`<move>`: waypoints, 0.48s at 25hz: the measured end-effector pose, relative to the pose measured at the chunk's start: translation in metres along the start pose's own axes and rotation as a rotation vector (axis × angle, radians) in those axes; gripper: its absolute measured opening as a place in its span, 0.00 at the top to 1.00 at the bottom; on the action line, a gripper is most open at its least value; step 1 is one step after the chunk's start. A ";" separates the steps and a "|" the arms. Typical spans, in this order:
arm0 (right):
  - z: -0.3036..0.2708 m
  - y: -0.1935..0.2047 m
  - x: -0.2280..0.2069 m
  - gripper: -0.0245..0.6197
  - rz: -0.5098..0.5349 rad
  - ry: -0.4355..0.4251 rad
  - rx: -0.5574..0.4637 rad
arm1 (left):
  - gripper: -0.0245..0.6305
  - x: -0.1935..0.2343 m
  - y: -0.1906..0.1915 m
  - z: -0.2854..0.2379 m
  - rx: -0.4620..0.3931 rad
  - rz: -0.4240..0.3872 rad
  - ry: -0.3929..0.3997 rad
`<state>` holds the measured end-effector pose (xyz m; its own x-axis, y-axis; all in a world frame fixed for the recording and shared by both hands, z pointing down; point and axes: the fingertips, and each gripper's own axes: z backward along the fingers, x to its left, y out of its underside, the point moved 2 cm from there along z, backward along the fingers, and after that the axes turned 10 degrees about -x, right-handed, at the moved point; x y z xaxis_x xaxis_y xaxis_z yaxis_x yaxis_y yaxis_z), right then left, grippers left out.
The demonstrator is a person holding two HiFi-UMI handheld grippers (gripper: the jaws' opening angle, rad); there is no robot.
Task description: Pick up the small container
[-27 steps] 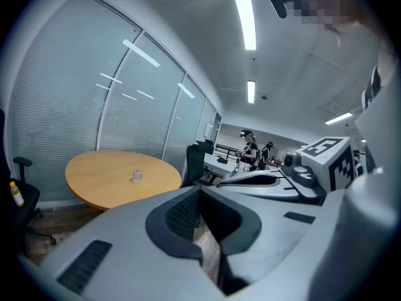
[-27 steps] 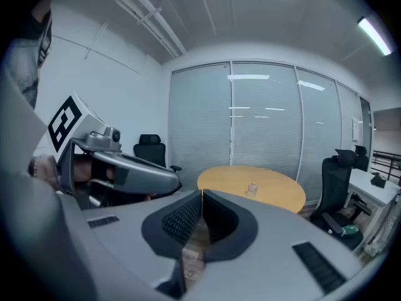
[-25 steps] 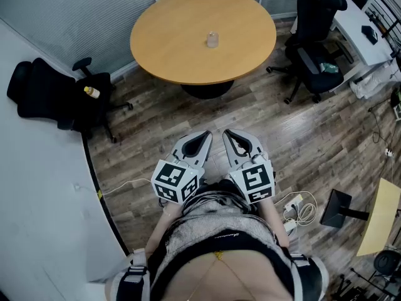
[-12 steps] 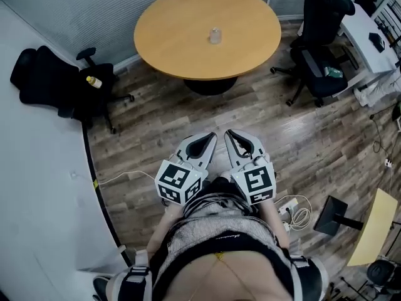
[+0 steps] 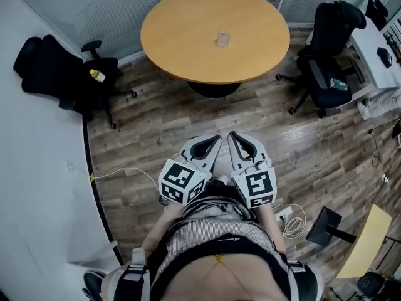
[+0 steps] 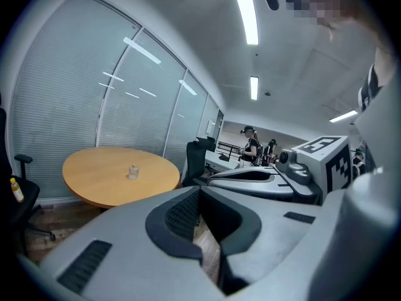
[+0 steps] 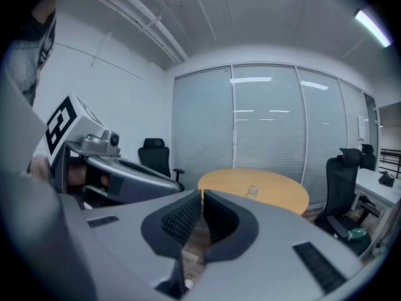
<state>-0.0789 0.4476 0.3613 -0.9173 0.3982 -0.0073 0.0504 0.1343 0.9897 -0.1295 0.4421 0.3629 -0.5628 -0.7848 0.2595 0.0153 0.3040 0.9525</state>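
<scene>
A small clear container (image 5: pixel 222 39) stands upright near the middle of the round wooden table (image 5: pixel 188 49), far ahead of me. It shows small in the left gripper view as the container (image 6: pixel 133 171) and in the right gripper view as the container (image 7: pixel 253 191). My left gripper (image 5: pixel 217 140) and right gripper (image 5: pixel 230 136) are held side by side close to my body, over the wood floor, well short of the table. Both are shut with nothing between their jaws.
Black office chairs stand left (image 5: pixel 69 74) and right (image 5: pixel 329 55) of the table; a small yellow bottle (image 5: pixel 97 75) rests on the left one. A white desk (image 5: pixel 376 46) is far right. Cables and a power strip (image 5: pixel 285 217) lie on the floor by my right side. A white wall runs along the left.
The table and chairs have shifted right and slightly down in the head view as I move or turn. The two grippers stay together in front of my body, shut.
</scene>
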 end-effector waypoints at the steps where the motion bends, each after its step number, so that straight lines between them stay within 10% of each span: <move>1: -0.004 -0.001 -0.003 0.92 -0.001 0.009 -0.003 | 0.95 0.004 -0.001 -0.003 0.002 0.003 0.008; 12: -0.067 -0.014 -0.055 0.92 0.000 0.137 -0.019 | 0.95 0.059 -0.030 -0.068 0.018 0.001 0.161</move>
<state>-0.0558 0.3628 0.3578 -0.9626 0.2708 0.0112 0.0444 0.1169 0.9921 -0.1068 0.3501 0.3607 -0.4231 -0.8603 0.2844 0.0008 0.3136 0.9496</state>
